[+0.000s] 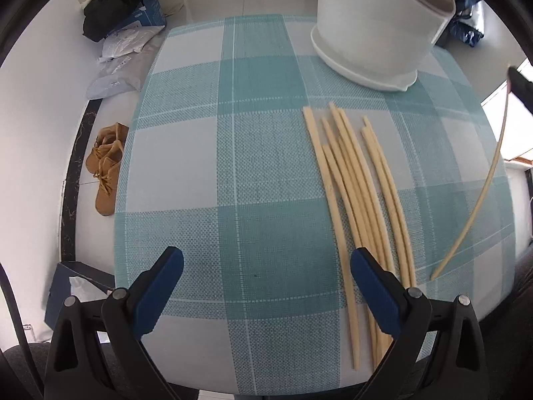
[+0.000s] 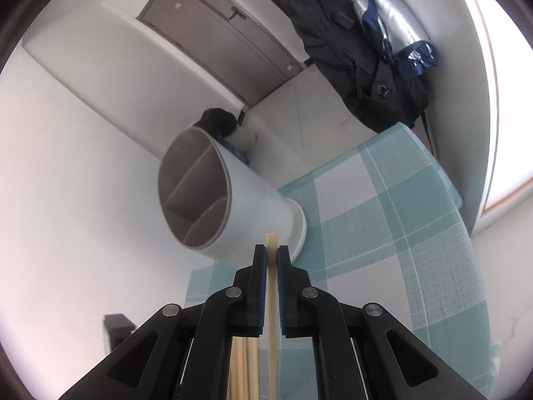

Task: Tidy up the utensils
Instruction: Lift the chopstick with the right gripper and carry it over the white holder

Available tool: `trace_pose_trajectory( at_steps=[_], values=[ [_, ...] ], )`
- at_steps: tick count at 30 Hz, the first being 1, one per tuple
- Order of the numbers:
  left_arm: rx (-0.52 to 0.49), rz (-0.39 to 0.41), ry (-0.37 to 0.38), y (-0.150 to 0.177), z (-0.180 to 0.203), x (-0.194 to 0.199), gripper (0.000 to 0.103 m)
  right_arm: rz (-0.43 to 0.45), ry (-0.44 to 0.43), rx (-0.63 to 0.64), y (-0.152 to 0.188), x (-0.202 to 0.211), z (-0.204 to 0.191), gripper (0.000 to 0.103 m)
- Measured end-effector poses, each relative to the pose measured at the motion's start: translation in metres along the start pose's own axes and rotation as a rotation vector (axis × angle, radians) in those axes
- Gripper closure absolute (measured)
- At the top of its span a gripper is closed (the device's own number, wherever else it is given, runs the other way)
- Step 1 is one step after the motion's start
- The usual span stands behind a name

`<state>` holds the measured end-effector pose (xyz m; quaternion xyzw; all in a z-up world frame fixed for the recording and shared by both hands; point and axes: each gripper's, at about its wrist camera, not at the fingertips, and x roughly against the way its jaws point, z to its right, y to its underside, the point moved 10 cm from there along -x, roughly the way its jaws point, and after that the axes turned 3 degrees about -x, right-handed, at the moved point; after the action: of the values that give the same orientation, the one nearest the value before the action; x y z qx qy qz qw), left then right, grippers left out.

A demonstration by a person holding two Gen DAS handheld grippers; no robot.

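Several pale wooden chopsticks [image 1: 359, 183] lie in a loose bundle on the teal checked tablecloth [image 1: 250, 166]. A white utensil holder [image 1: 376, 26] with grey divided compartments stands behind them; it also shows in the right wrist view [image 2: 226, 206]. My left gripper [image 1: 266, 286] is open and empty, low over the cloth, its right finger beside the bundle's near ends. My right gripper [image 2: 271, 260] is shut on a single chopstick [image 2: 271, 300], held in the air near the holder's base. That chopstick [image 1: 483, 193] hangs at the right in the left wrist view.
Brown shoes [image 1: 106, 166] and bags with dark clothing [image 1: 126, 10] lie on the floor left of the table. A dark box [image 1: 76, 286] stands near the table's left front corner. Jackets [image 2: 366, 50] hang by the wall and a door [image 2: 216, 33] is behind.
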<state>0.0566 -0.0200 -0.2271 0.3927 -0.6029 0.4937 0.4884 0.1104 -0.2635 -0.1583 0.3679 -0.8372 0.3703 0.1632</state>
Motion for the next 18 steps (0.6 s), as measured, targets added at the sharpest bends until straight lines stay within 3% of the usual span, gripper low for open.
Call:
trace_pose_trajectory(
  at_steps=[7,18],
  values=[
    [0.059,-0.037,-0.001,-0.004,-0.009,-0.008,0.005,0.032,-0.020,0.014,-0.007,0.010,-0.005,0.098],
    [0.054,0.037,-0.013,-0.051,-0.001,-0.014,0.027,0.040,0.002,0.044,-0.005,0.013,-0.007,0.098]
  ],
)
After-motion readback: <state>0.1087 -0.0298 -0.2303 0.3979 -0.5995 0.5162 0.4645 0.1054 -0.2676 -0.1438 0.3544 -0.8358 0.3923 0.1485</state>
